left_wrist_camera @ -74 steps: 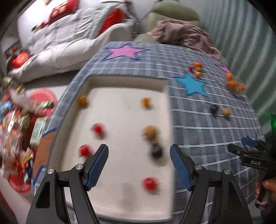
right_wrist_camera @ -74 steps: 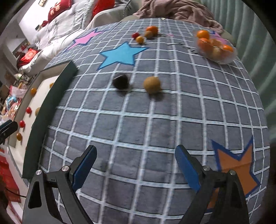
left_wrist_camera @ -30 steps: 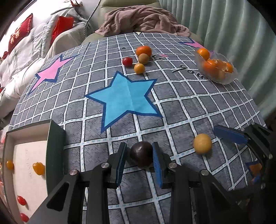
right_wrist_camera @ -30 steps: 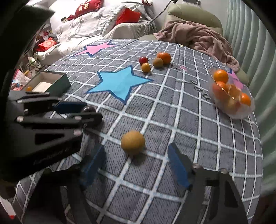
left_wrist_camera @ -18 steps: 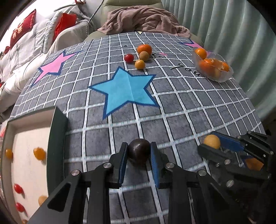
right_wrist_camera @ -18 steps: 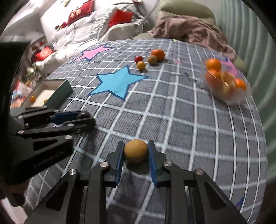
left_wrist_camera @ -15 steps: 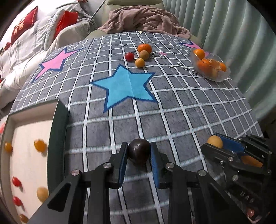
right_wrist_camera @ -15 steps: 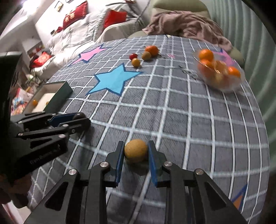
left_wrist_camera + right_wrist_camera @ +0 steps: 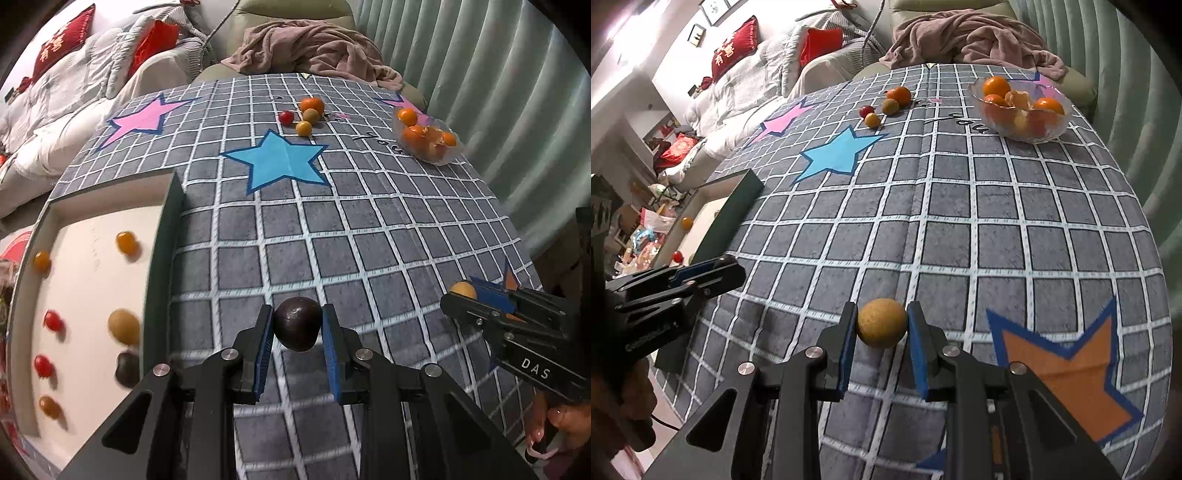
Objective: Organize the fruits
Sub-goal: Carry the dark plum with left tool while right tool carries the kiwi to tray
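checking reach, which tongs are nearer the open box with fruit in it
Left. The left tongs hang just beside the box; the right tongs are farther out across the cloth.

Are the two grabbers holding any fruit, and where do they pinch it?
Left gripper pinches the dark round fruit by its sides. Right gripper pinches the tan round fruit likewise.

Each camera rides close behind its own jaws, tilted down at the checked cloth [image 9: 369, 229]. Both views share the blue star [image 9: 275, 160] and glass bowl [image 9: 1023, 110] beyond the jaws.

Dark fruit [image 9: 297, 328], tan fruit [image 9: 882, 323]: both gripped.
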Available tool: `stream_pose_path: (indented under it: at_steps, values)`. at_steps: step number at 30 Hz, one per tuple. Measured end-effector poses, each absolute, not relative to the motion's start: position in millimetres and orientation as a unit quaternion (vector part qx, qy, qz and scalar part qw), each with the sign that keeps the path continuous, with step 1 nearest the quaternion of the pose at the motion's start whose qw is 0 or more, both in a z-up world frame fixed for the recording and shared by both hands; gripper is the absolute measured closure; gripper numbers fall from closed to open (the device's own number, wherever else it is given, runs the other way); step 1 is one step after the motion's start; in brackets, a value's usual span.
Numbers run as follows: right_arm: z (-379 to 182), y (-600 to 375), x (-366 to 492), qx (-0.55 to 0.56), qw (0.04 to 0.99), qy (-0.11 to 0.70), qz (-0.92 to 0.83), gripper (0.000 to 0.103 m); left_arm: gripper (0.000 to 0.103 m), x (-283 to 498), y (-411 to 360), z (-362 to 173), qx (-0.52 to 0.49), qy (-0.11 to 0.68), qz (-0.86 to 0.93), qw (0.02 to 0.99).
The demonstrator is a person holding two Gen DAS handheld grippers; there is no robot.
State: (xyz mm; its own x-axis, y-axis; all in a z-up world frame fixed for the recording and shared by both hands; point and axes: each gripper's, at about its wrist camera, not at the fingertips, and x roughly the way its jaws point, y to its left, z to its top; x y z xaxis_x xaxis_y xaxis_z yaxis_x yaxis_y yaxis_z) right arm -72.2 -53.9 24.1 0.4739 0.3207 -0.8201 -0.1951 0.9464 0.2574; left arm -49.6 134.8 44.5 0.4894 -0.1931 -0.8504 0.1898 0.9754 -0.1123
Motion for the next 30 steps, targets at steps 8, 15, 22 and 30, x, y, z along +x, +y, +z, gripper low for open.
stream_pose_path:
  at_steps: [8, 15, 22, 30]
  values:
    - [38.9, -44.2, -88.2, 0.073, 0.855, 0.488, 0.159, 0.074, 0.076, -72.9, 152.4, 61.0, -0.011, 0.479, -0.105, 0.871]
    - [60.1, -22.6, -92.2, 0.061, 0.858, 0.479, 0.173, 0.074, 0.076, -83.6, 174.2, 74.1, -0.022, 0.467, -0.092, 0.879]
    - [77.2, 7.7, -89.9, 0.047, 0.857, 0.475, 0.196, 0.074, 0.076, -88.0, 202.6, 82.4, -0.037, 0.455, -0.078, 0.886]
    - [90.3, 46.3, -83.3, 0.031, 0.851, 0.474, 0.224, 0.074, 0.076, -90.2, 237.2, 85.5, -0.056, 0.449, -0.055, 0.890]
